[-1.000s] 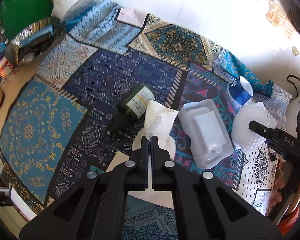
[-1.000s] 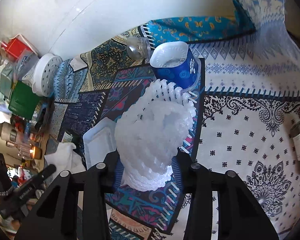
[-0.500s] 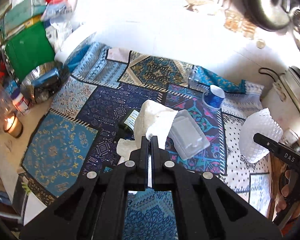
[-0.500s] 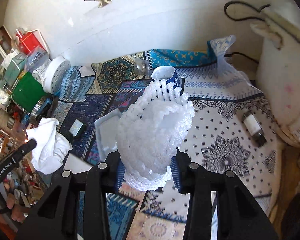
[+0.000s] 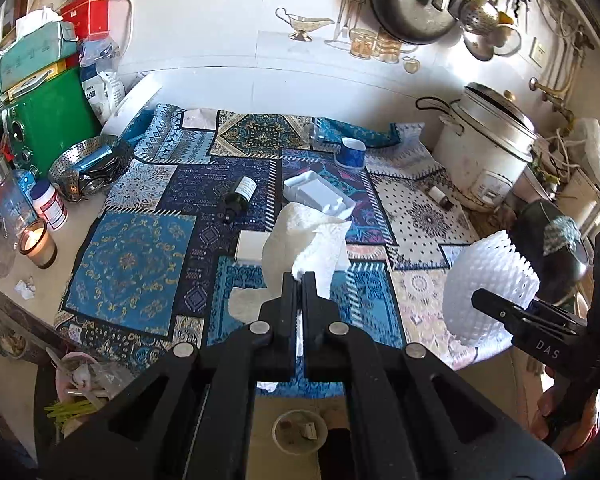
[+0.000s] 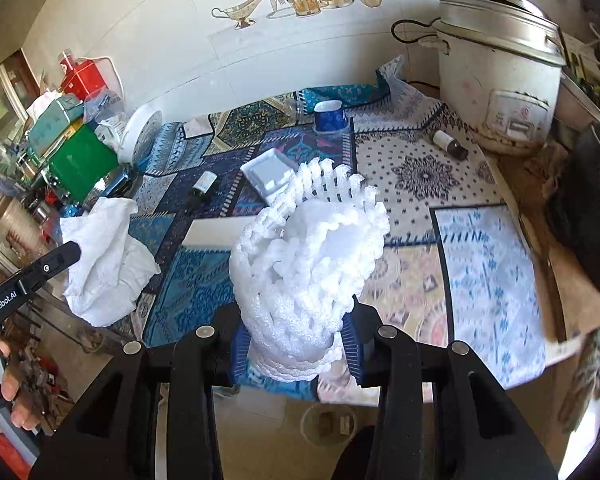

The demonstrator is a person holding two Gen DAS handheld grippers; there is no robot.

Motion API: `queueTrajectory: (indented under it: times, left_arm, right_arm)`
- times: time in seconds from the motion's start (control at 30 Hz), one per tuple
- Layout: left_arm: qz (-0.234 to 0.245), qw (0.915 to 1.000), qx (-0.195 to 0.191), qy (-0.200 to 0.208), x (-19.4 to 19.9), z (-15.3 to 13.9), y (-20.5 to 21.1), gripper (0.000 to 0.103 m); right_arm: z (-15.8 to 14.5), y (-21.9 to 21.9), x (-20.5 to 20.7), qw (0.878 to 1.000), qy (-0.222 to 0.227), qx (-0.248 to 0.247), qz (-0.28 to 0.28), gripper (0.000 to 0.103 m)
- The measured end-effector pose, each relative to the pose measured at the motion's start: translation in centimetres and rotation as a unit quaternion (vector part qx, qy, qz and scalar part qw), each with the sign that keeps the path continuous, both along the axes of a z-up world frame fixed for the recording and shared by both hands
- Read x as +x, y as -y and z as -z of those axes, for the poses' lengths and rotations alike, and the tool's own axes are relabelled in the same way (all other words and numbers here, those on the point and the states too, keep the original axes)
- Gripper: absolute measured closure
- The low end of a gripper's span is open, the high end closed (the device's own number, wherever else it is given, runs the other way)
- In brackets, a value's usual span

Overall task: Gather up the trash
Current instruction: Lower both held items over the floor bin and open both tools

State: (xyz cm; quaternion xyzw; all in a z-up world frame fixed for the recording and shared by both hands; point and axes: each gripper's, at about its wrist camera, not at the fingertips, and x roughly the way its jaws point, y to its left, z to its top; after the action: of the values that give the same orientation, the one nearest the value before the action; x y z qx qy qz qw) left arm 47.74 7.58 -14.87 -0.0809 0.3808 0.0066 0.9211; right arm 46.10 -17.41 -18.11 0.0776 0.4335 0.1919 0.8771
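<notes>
Meanwhile left tool (image 5: 299,278) pinches paper towel (image 5: 304,240); right tool (image 6: 296,344), angled downward, clamps foam netting (image 6: 312,264).

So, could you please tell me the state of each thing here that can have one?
Left tool: shut on the paper towel, lifted.
Right tool: shut on the foam net, lifted.
Candle: lit.
Dark bottle: lying on its side.
Small brown bottle: lying down.
Rice cooker: lid on.
Blue cup: upright.
</notes>
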Motion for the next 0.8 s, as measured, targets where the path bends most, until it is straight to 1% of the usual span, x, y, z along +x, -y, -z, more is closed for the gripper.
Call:
queueTrajectory:
  times: [0.07, 0.23, 0.37, 0.47, 0.53, 0.63, 0.7, 0.8]
  left_arm:
    - [0.013, 0.9999, 0.003, -0.007, -2.2, 0.2, 0.4, 0.103]
    - [0.034, 0.999, -0.008, -0.028, -5.9, 1.6, 1.2, 0.103]
    - [0.041, 0.9978, -0.025, -0.045, -8.3, 3.4, 2.1, 0.103]
    - [0.038, 0.997, -0.026, -0.062, -9.9, 5.3, 3.1, 0.103]
    - [0.038, 0.9959, -0.035, -0.074, -10.7, 6.8, 3.7, 0.103]
    - [0.032, 0.9943, -0.034, -0.095, -11.6, 9.9, 4.9, 0.103]
    - [0.029, 0.9926, -0.036, -0.112, -11.8, 12.4, 5.6, 0.103]
    - [0.025, 0.9886, -0.046, -0.141, -11.8, 17.0, 6.4, 0.103]
  right_arm:
    - [0.3, -0.1, -2.5, 1.0, -0.007, 0.004, 0.001, 0.067]
    - [1.0, -0.8, -7.1, 1.0, -0.018, -0.015, -0.012, 0.067]
    - [1.9, -0.6, -9.4, 0.999, -0.024, -0.02, -0.027, 0.067]
    - [3.2, -0.5, -10.5, 0.998, -0.031, -0.024, -0.041, 0.067]
    - [4.5, -0.4, -11.3, 0.998, -0.037, -0.026, -0.051, 0.067]
    - [7.4, -0.1, -12.1, 0.996, -0.052, -0.028, -0.065, 0.067]
    - [10.2, 0.2, -12.2, 0.994, -0.072, -0.035, -0.07, 0.067]
    - [14.6, 0.9, -12.3, 0.991, -0.102, -0.038, -0.075, 0.067]
